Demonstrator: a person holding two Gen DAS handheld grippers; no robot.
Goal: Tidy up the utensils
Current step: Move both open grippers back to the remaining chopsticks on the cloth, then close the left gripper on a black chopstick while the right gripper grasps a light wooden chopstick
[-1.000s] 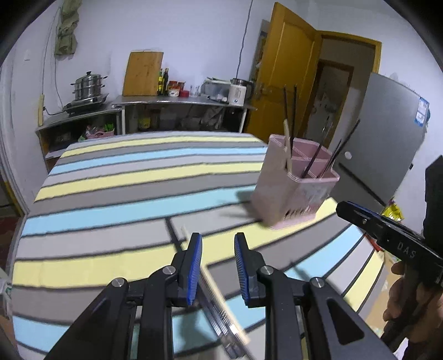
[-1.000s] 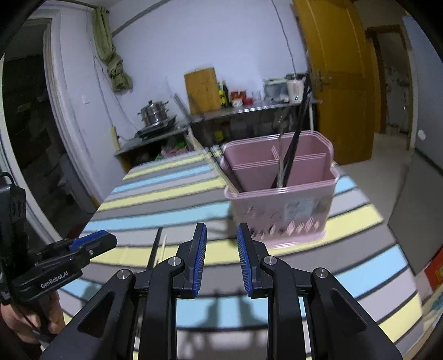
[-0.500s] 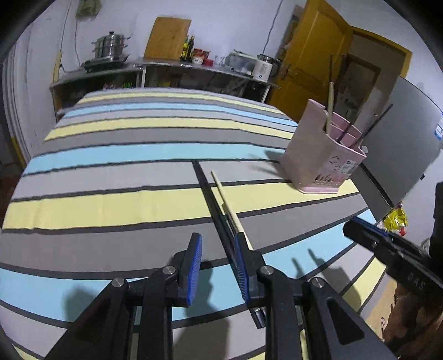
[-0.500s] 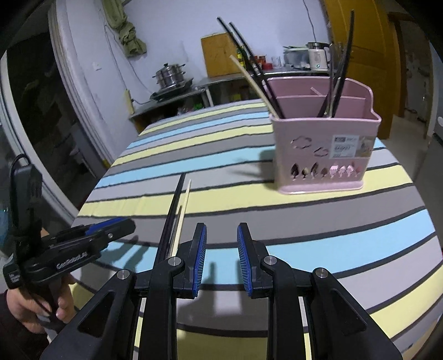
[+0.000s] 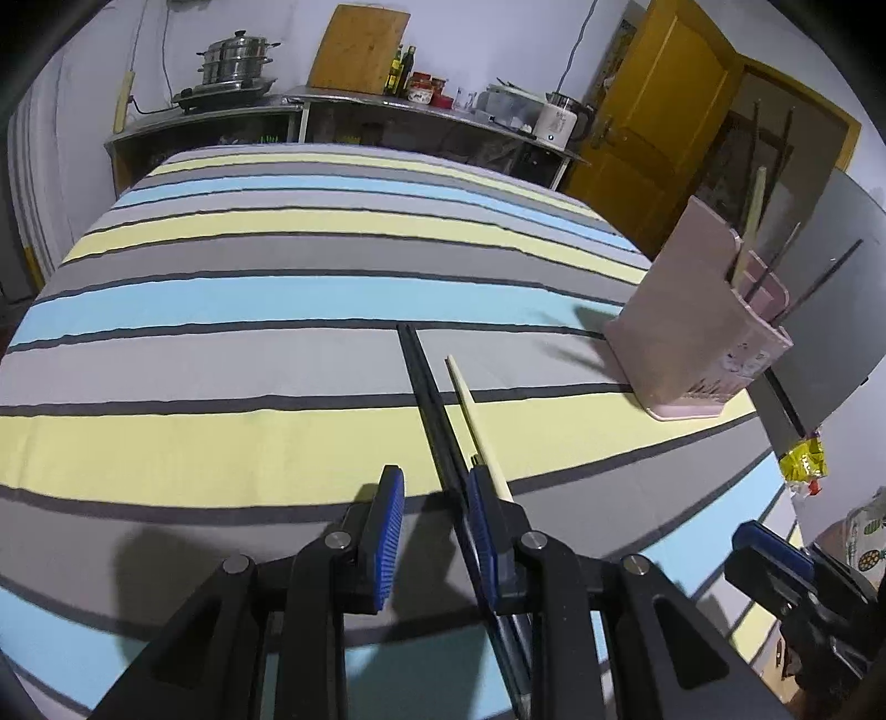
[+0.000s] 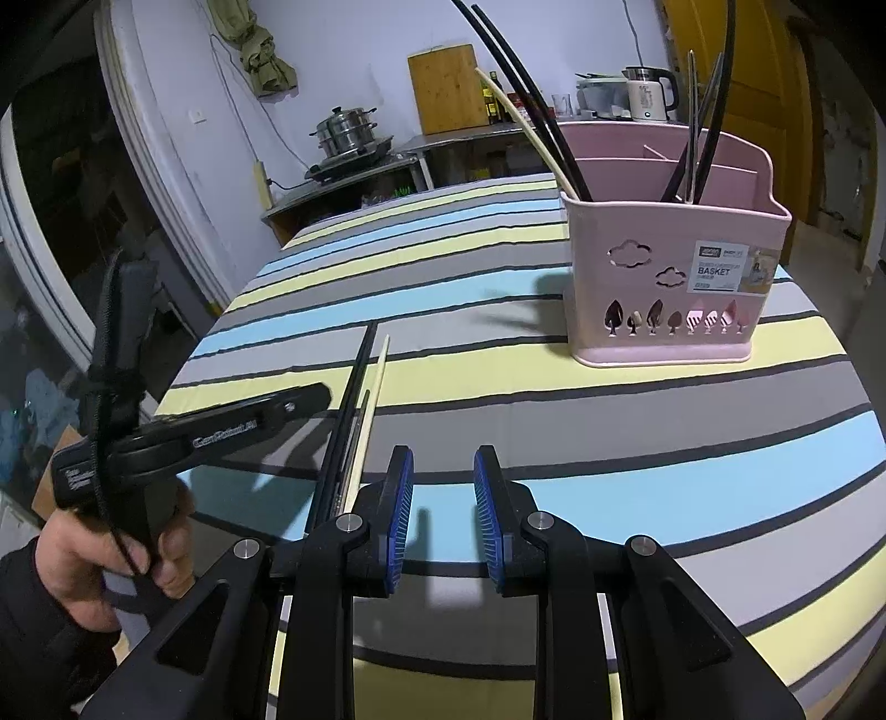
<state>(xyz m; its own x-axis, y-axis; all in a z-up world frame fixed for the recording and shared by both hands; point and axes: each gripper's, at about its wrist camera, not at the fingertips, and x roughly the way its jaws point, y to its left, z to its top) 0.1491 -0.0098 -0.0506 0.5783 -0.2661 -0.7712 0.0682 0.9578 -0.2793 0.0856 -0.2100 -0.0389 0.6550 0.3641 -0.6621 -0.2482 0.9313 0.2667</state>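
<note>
Two black chopsticks (image 5: 423,387) and a pale wooden one (image 5: 470,412) lie side by side on the striped tablecloth (image 5: 221,310). My left gripper (image 5: 432,518) hangs low over their near ends, open, with nothing between the pads; its right finger covers the black pair. A pink utensil basket (image 5: 692,332) stands at the right and holds several chopsticks. In the right wrist view the basket (image 6: 670,266) is ahead to the right, and the black chopsticks (image 6: 354,399) lie to the left. My right gripper (image 6: 443,498) is open over bare cloth. A hand holds the left gripper (image 6: 313,400) beside the chopsticks.
A steel counter (image 5: 387,108) at the back carries a steamer pot (image 5: 235,58), a cutting board (image 5: 357,47) and a kettle (image 5: 556,124). A yellow door (image 5: 659,111) stands behind the basket. The table's right edge drops to a snack bag (image 5: 803,462) on the floor.
Both grippers sank and tipped down toward the table. The left one closed in on the near ends of the loose chopsticks. The basket slid right and farther off in both views.
</note>
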